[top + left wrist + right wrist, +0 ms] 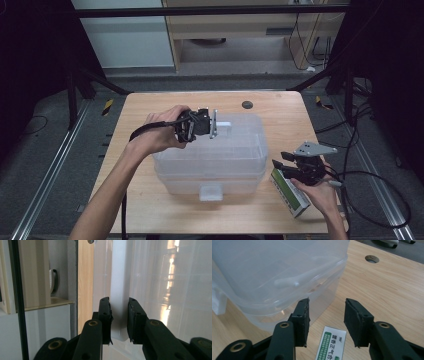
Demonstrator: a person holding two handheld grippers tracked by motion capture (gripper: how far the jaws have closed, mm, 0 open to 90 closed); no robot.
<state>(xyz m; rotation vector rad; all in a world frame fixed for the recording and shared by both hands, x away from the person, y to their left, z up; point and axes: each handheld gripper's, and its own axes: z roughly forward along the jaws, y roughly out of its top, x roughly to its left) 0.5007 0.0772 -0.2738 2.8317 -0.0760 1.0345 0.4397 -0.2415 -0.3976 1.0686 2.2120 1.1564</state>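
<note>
The far latch (117,315) of the clear box (210,155) was clamped by the left hand-held gripper (216,124); the right hand-held gripper (325,322), open at four o'clock, was best lowered squarely over the green-labelled packet (331,345)

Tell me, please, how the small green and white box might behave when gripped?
The box looks like thin card, so it would probably be light and crush if squeezed hard. Lying flat on the table, it seems unlikely to roll, though its glossy face may slip.

A light wooden table (150,200) stands on a grey floor (60,165). Behind it are a white panel (125,40) and a pale wooden cabinet (240,25). Dark frame bars, perhaps metal, flank the dim sides.
</note>
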